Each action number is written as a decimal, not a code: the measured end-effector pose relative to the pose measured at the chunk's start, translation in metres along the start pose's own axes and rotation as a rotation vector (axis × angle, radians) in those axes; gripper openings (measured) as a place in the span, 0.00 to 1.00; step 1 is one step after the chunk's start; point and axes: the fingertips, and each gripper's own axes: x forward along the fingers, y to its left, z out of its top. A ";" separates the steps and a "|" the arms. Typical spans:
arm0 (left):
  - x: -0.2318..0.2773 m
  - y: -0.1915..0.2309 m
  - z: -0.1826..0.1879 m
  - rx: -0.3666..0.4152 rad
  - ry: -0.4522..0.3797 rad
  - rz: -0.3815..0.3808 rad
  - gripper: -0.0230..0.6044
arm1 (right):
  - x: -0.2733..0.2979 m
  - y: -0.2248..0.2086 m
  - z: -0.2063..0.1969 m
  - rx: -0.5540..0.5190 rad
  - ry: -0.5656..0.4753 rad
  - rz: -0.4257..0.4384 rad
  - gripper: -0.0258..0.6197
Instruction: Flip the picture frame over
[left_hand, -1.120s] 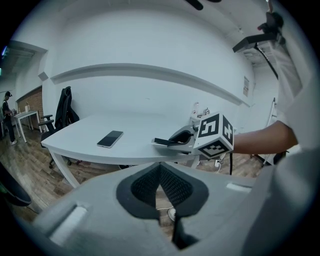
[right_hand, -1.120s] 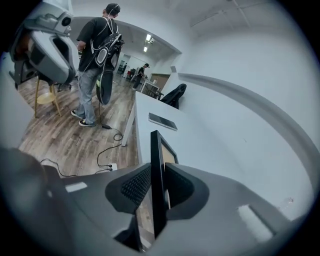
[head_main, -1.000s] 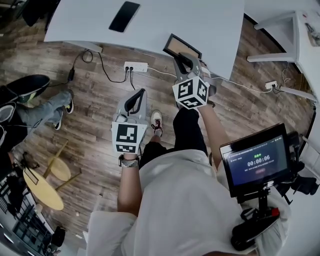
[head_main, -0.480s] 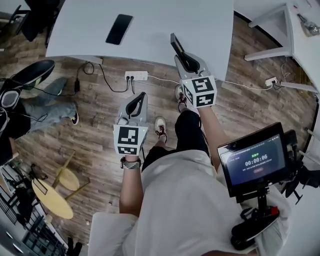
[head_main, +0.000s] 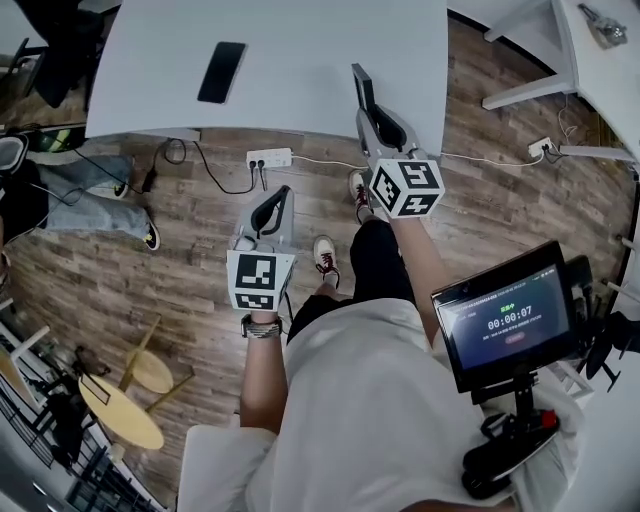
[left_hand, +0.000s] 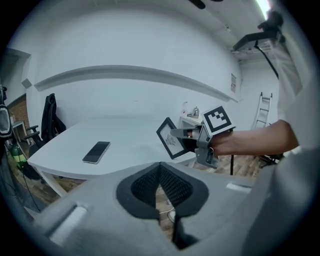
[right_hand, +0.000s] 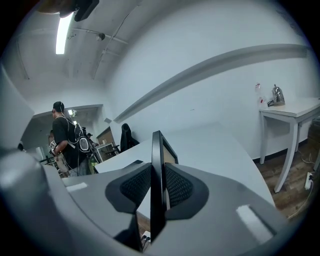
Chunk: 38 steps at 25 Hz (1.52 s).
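The right gripper (right_hand: 157, 186) had its jaws clamped narrow on the picture frame (right_hand: 156, 145), which stood edge-on between the pads, clear of the table (right_hand: 215, 145) ahead, probably so it could be turned over in the air. The left gripper (left_hand: 161, 186) had its jaws closed on nothing, apparently spare. One frame, one phone (left_hand: 96, 152), two grippers

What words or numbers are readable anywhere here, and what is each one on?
"00:00:07": on the small screen at the person's right.
Tiny characters above that timer: too small to read.
Wall sign: too blurred to read.
Marker cube: black-and-white squares only, no words.
Picture frame: a sketch, no legible words.
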 end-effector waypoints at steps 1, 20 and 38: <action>0.002 -0.002 0.001 0.003 0.000 -0.005 0.04 | -0.002 -0.003 0.000 0.008 -0.008 -0.006 0.16; 0.023 -0.022 0.001 0.040 0.009 -0.067 0.04 | -0.057 -0.078 -0.036 0.432 -0.249 -0.227 0.15; 0.031 -0.031 -0.004 0.049 0.017 -0.094 0.04 | -0.056 -0.080 -0.105 0.738 -0.207 -0.286 0.17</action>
